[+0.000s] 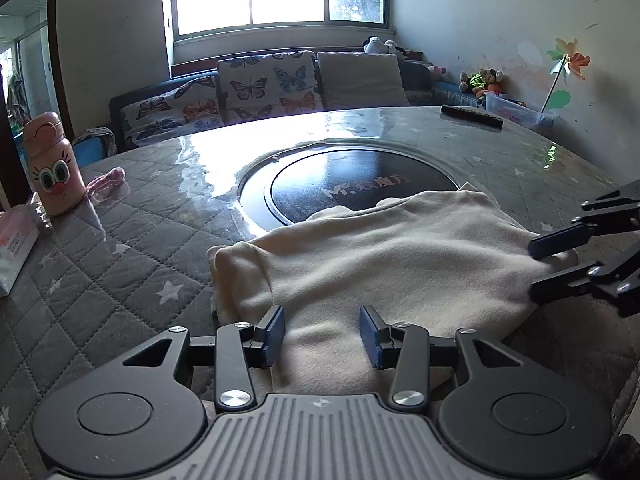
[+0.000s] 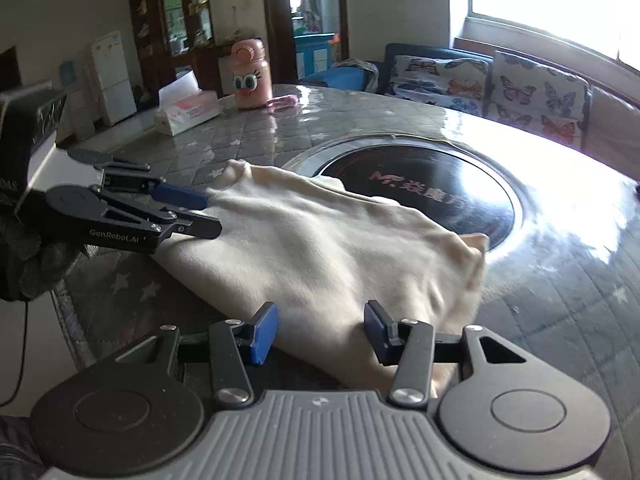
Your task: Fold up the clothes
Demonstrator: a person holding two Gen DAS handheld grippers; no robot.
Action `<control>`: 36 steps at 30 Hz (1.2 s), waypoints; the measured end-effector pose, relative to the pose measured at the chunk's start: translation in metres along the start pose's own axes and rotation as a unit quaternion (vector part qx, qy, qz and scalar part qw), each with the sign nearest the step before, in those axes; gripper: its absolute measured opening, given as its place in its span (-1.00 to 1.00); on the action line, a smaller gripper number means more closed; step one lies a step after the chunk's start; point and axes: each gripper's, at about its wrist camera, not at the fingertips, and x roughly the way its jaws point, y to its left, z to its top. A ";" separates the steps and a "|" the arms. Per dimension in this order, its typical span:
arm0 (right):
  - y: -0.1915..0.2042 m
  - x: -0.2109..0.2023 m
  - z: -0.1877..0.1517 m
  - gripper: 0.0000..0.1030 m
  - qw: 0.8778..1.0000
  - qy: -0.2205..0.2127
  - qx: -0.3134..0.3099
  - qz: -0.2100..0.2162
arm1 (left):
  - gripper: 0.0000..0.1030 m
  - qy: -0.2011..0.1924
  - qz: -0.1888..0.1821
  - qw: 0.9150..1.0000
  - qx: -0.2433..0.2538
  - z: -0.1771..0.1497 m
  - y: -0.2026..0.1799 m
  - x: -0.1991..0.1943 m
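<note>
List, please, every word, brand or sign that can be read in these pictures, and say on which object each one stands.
"GenRobot.AI": on the side of the left gripper, seen from the right wrist view.
"MF." followed by Chinese characters: on the black round plate in the table; the characters are too blurred to read.
Print on the tissue pack: too small to read.
No other text is legible.

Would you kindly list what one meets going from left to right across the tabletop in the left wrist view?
Tissue pack → pink bottle → pink cloth strap → cream garment → right tool, with its fingers apart, at the garment's right edge.
</note>
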 end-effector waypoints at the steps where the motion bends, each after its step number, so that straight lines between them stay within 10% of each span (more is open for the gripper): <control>1: -0.003 -0.002 -0.002 -0.05 1.000 0.002 0.007 0.001 | -0.09 0.000 0.001 1.000 -0.002 -0.001 0.001 0.000; 36: -0.042 0.038 0.038 0.03 0.999 -0.025 0.038 -0.018 | -0.47 0.004 0.068 0.995 -0.073 0.028 0.063 0.036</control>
